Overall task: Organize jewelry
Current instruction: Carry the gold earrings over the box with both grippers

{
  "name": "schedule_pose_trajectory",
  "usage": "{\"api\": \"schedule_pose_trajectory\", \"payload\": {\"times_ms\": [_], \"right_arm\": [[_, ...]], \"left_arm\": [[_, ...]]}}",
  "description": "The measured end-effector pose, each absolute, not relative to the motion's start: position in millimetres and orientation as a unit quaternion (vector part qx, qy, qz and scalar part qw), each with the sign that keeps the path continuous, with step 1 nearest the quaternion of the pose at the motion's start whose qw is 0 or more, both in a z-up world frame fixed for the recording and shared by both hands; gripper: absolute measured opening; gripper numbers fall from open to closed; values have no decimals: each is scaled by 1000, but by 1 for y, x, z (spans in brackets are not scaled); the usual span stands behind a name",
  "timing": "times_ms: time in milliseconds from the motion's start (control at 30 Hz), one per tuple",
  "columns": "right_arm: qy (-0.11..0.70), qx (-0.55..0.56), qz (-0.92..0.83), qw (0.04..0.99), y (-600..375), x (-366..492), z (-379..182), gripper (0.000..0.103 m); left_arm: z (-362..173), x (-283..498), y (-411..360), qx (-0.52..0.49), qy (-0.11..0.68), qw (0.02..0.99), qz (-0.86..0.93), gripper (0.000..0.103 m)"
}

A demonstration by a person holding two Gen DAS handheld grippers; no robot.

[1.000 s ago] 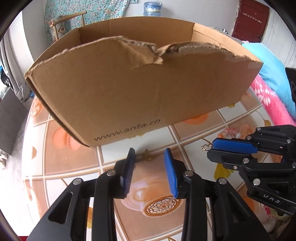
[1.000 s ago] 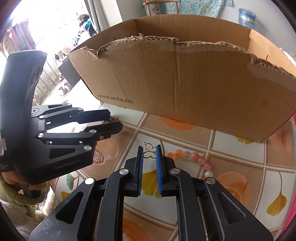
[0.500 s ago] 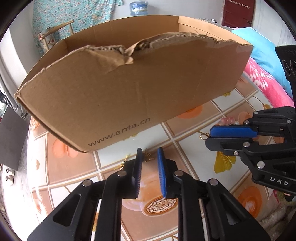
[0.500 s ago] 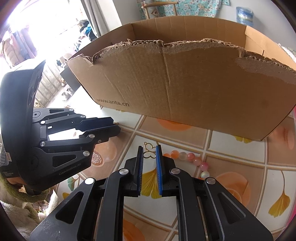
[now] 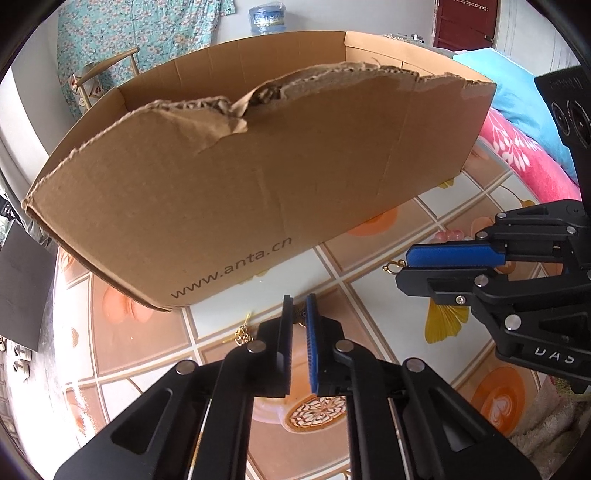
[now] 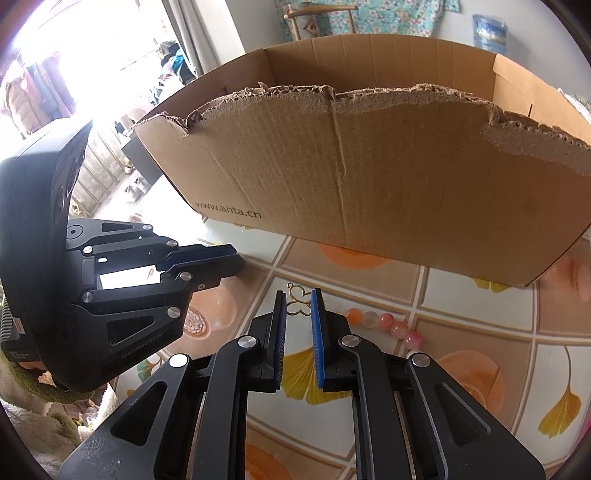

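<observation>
A torn cardboard box [image 5: 258, 177] marked www.anta.cn stands on the patterned tablecloth; it also shows in the right wrist view [image 6: 388, 177]. My left gripper [image 5: 300, 306] is shut on a small gold jewelry piece [image 5: 302, 314], lifted a little above the cloth. Another gold piece [image 5: 242, 334] lies on the cloth to its left. My right gripper [image 6: 298, 304] is shut on a gold butterfly earring [image 6: 298, 304], whose hook end [image 5: 393, 266] shows in the left wrist view. A bead bracelet [image 6: 384, 323] of pink and orange beads lies just right of the right gripper.
The tablecloth [image 6: 480, 369] has tile, coffee-cup and ginkgo-leaf prints. Pink and blue bedding [image 5: 524, 147] lies at the right. A wooden chair [image 5: 92, 85] and a water jug [image 5: 267, 18] stand behind the box. The two grippers are side by side before the box.
My left gripper has closed from wide open onto the small gold piece and lifted slightly. My right gripper has kept its hold on the butterfly earring and risen a little.
</observation>
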State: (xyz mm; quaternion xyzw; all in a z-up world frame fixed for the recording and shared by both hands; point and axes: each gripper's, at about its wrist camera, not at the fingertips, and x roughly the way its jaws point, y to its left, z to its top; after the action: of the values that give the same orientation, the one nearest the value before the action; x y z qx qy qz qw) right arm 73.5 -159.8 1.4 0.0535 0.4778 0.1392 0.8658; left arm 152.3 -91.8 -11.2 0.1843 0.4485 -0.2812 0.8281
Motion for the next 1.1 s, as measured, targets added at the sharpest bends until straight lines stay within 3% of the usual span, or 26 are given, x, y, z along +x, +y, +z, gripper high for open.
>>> {"api": "schedule_pose_trajectory", "payload": {"times_ms": [400,667,833,933,1100], "right_arm": [[466,47,140,872,-158,62,24,11],[387,61,189,900,-171,42,110,11],[324,25,196,925,-188,67,166,11],[357,1,184,916,-193,112,161,11],[501,17,179,847,-200,200,110,11]], "left_arm": [[7,146,-74,171,441,835,-283,6],[101,120,-56,126,352,867,-329,6],[146,142,-64,103,292,881,-357,6],[138,183,-83,101,327,863,-372,6],[93,259,-116,106,460,800,-371,6]]}}
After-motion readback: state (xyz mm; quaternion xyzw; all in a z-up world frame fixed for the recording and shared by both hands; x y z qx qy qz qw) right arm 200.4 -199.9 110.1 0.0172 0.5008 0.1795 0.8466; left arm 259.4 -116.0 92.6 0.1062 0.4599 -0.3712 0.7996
